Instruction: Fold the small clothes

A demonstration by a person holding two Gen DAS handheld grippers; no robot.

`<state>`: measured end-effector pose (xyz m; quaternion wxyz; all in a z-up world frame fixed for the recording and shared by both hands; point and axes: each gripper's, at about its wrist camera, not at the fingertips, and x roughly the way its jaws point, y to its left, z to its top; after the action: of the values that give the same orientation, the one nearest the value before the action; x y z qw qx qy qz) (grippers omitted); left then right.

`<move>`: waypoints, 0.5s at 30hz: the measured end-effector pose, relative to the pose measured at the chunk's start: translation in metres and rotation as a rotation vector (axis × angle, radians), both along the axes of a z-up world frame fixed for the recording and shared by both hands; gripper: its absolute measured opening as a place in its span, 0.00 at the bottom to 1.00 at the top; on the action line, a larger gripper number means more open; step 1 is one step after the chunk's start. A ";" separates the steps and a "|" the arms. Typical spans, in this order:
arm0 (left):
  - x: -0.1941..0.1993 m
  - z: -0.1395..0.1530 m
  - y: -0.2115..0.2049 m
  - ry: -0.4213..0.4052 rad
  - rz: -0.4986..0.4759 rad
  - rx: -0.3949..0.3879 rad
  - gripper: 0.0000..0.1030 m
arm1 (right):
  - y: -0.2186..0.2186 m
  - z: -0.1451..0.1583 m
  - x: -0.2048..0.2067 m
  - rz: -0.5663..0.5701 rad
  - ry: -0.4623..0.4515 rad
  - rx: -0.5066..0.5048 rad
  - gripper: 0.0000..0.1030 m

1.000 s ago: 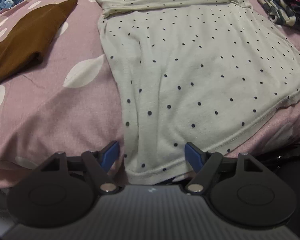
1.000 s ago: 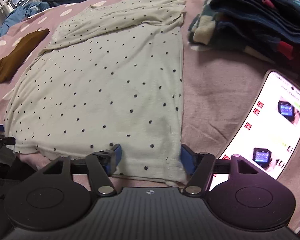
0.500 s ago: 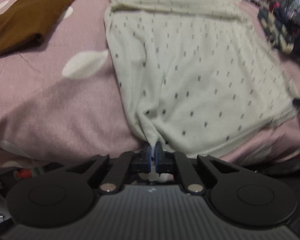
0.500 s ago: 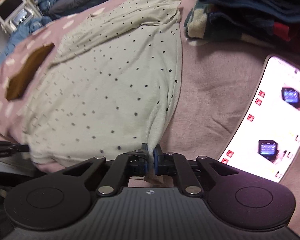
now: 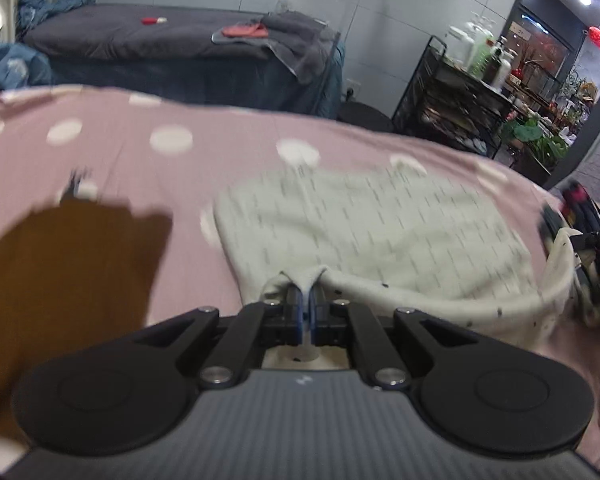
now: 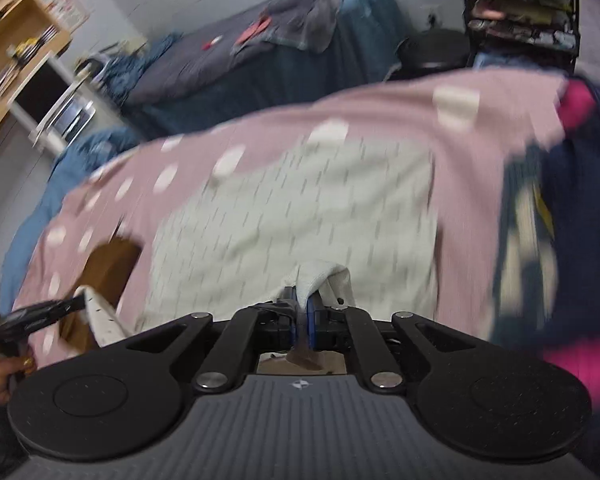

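Cream dotted shirt (image 5: 372, 232) on pink bedspread (image 5: 140, 168): you've got L gripper (image 5: 306, 312) & R gripper (image 6: 302, 320) each clamped on its hem, lifted. First fold underway, rest undone.

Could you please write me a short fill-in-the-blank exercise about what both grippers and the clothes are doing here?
1. The left gripper is shut on the hem of the dotted ____.
2. The right gripper is ____ on the same hem.
3. The bedspread under the garment is pink with ____ dots.
4. The folded garment left of it is ____.

Missing words: shirt; shut; white; brown
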<state>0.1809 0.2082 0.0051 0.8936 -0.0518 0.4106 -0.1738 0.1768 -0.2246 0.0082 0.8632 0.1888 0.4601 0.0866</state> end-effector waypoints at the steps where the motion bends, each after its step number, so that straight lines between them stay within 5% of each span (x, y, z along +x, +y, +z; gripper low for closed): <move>1: 0.028 0.003 -0.001 0.004 0.009 0.005 0.03 | -0.008 -0.002 0.028 -0.045 -0.006 -0.010 0.09; 5: 0.141 -0.019 -0.011 0.112 0.039 0.033 0.03 | -0.032 -0.029 0.115 -0.206 0.037 0.002 0.09; 9: 0.211 -0.075 -0.019 0.224 0.116 0.067 0.06 | -0.040 -0.068 0.161 -0.294 0.077 0.019 0.09; 10: 0.216 -0.089 -0.017 0.225 0.159 0.069 0.13 | -0.040 -0.076 0.167 -0.299 0.096 0.006 0.13; 11: 0.222 -0.095 -0.017 0.224 0.194 0.096 0.23 | -0.041 -0.080 0.173 -0.310 0.097 -0.027 0.30; 13: 0.226 -0.097 -0.018 0.191 0.252 0.216 0.70 | -0.039 -0.075 0.170 -0.327 0.061 -0.100 0.50; 15: 0.220 -0.088 -0.022 0.098 0.292 0.349 0.85 | -0.033 -0.061 0.159 -0.293 -0.033 -0.171 0.65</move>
<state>0.4009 0.1859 -0.0827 0.8837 0.0362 0.4654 0.0337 0.3357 -0.2580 -0.0524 0.8870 0.1782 0.4190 -0.0765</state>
